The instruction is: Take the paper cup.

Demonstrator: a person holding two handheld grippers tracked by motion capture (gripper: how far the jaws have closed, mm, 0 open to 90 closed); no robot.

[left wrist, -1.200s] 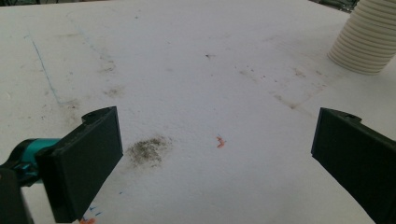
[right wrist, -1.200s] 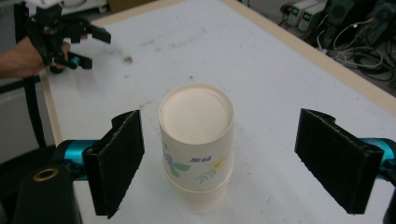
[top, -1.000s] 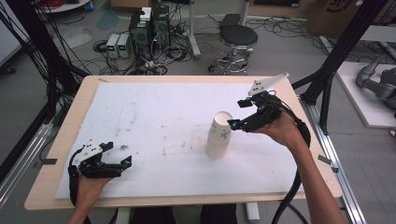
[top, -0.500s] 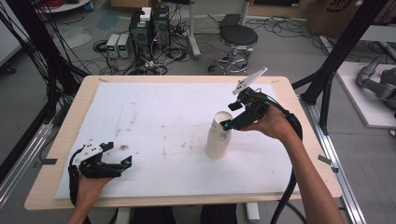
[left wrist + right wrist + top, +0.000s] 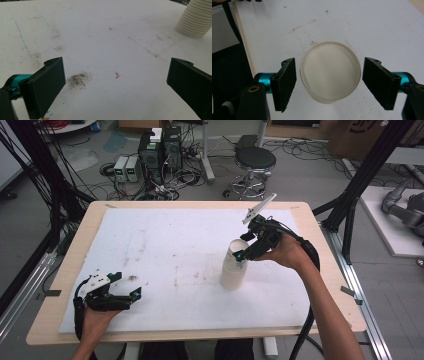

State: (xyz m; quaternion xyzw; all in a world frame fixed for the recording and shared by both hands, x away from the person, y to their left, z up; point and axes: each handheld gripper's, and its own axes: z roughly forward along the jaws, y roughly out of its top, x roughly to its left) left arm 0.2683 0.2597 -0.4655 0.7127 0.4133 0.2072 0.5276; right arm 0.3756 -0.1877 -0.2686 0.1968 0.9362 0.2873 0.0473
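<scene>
The right tongs [image 5: 329,82], just closing in around the cup stack's [image 5: 234,269] rim without pressing yet, could topple it toward nine o'clock on the tabletop [image 5: 165,245] if one pad lands first, while the left tongs [image 5: 117,85] gape wide and empty.

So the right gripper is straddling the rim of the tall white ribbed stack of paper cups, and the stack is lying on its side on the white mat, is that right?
Not quite. The tall white ribbed stack of paper cups stands upright on the white mat, as the high view shows. The rest holds: the right gripper straddles its rim, and its jaws have just been closing on either side of it.
</scene>
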